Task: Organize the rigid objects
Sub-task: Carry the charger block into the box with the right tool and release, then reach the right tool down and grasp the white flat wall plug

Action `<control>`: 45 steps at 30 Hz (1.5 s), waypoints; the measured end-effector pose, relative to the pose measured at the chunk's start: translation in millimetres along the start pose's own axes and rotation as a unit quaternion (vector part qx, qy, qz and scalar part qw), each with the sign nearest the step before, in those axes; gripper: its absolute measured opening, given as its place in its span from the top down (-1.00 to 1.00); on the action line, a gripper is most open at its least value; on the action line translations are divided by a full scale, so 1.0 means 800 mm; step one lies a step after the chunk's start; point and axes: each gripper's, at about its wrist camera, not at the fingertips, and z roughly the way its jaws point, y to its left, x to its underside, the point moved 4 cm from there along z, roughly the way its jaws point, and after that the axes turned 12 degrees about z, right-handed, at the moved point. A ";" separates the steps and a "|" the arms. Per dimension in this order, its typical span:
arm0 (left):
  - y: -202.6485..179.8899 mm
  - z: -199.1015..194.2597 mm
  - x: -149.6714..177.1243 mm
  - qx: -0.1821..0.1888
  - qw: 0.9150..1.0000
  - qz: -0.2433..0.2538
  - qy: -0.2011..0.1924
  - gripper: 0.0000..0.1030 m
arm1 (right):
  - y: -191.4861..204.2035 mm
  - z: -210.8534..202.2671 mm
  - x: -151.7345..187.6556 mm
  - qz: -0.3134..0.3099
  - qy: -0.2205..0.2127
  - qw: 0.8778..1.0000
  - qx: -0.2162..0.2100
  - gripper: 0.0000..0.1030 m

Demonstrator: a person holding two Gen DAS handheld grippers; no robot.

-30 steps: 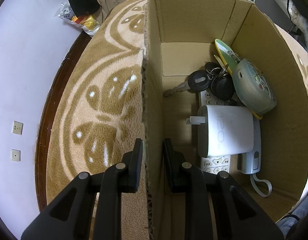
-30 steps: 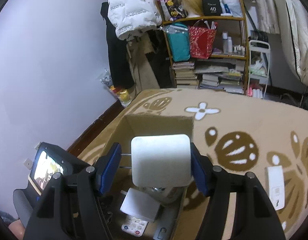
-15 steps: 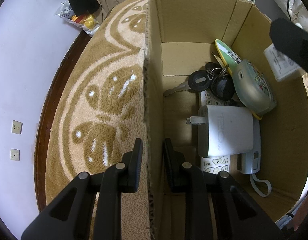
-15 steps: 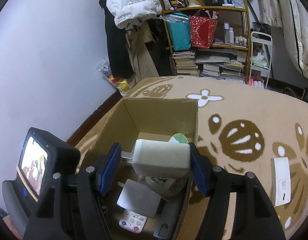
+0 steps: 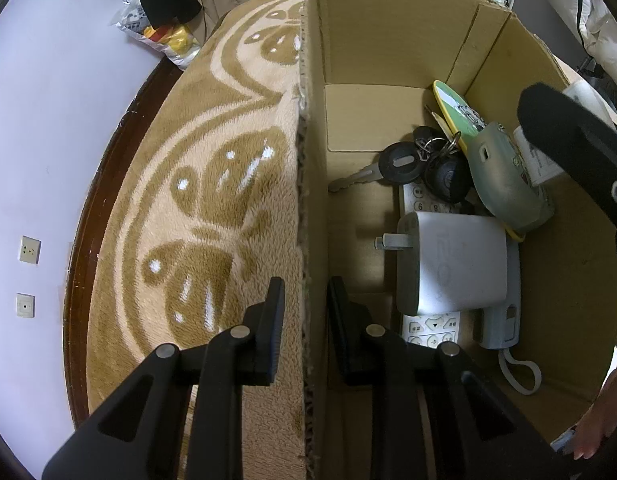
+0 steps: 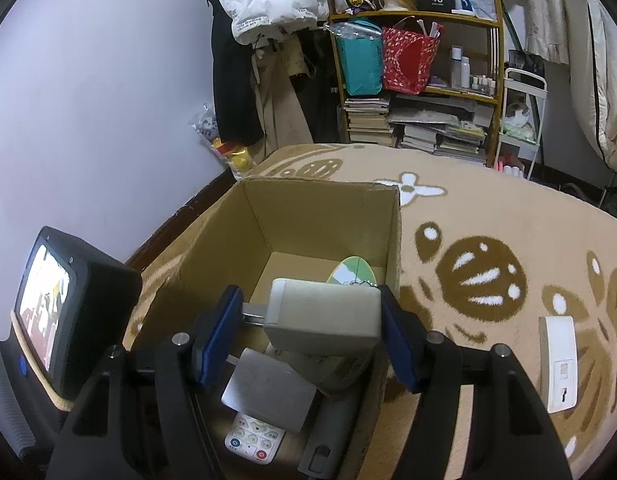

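Clamping the near wall of the cardboard box [image 5: 314, 208], the left gripper [image 5: 304, 300] was seen with its jaws nearly together, one finger outside the wall over the patterned rug [image 5: 212, 184] and the other inside the box. The box was standing on that rug, close to the purple wall.

The right gripper [image 6: 312, 330] was held over the open box, tilted downward, with its blue-padded jaws spread wide and closed on a white charger block [image 6: 324, 312]. The block's metal prongs were pointed toward the left jaw, and its far end was pressed against the right jaw. In the left wrist view the block [image 5: 542, 158] was partly hidden behind a black finger of the right gripper at the box's right side.

Inside the box a second white charger [image 5: 452, 260] was lying across a white remote control [image 5: 428, 326], with a bunch of black-headed keys [image 5: 424, 164] beyond it, a grey-green case [image 5: 504, 176] to the right and a pale handset with a loop cord [image 5: 504, 320] beside the remote. A white rectangular device [image 6: 558, 362] was left on the rug, well apart from the box on its right.
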 end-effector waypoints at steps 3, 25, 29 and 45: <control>0.000 0.000 0.000 -0.001 1.000 0.001 0.000 0.57 | 0.001 0.000 0.000 0.001 -0.001 1.000 -0.001 -0.37; -0.002 -0.001 -0.001 0.000 1.000 -0.001 0.001 0.55 | -0.028 -0.041 -0.035 0.054 -0.043 0.997 -0.018 -0.88; -0.002 -0.003 -0.001 -0.001 1.000 0.000 0.000 0.54 | -0.054 -0.048 -0.044 0.074 -0.062 0.995 0.009 -1.00; -0.004 -0.005 -0.001 -0.003 1.000 0.002 0.000 0.54 | -0.195 -0.050 -0.055 0.150 -0.061 0.980 0.114 -1.00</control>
